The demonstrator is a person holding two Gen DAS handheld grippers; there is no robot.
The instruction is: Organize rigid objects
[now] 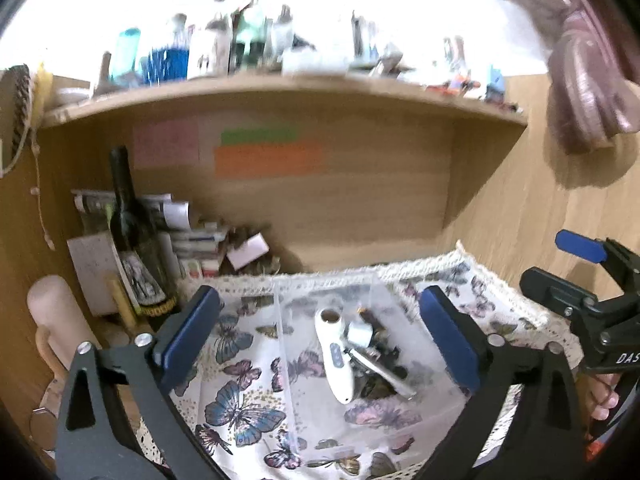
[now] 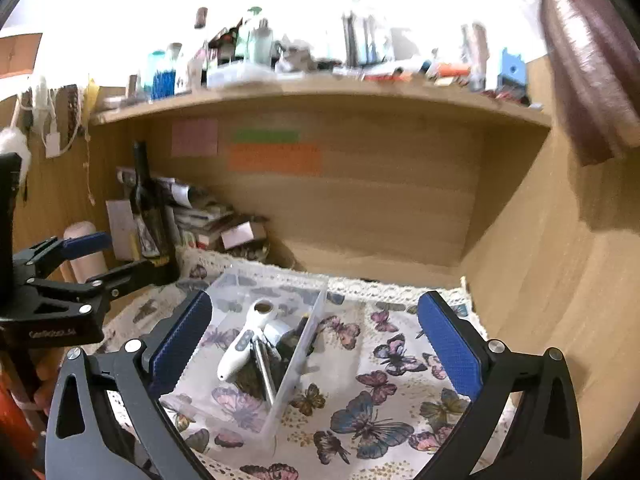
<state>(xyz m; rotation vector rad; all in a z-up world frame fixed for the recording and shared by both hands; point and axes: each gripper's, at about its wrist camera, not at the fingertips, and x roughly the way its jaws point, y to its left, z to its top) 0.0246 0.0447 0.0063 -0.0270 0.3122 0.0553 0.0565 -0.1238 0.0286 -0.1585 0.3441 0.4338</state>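
A clear plastic box (image 1: 376, 412) (image 2: 298, 364) stands on the butterfly cloth (image 1: 240, 408) (image 2: 372, 412). In it lie a white handheld device (image 1: 334, 356) (image 2: 240, 346), a small white-silver cylinder (image 1: 360, 334) (image 2: 276, 330), a metal tool (image 1: 384, 372) (image 2: 265, 372) and dark small items. My left gripper (image 1: 320, 344) is open and empty above the box; it also shows in the right wrist view (image 2: 116, 258). My right gripper (image 2: 316, 340) is open and empty, right of the box; it also shows in the left wrist view (image 1: 560, 268).
A wooden desk hutch has a shelf (image 1: 280, 88) (image 2: 320, 92) crowded with bottles. A dark wine bottle (image 1: 136, 236) (image 2: 146, 208), stacked papers (image 1: 192, 236) and a pink cylinder (image 1: 56, 312) stand at the back left. Sticky notes (image 1: 268, 158) hang on the back panel. A curtain (image 2: 592, 60) hangs on the right.
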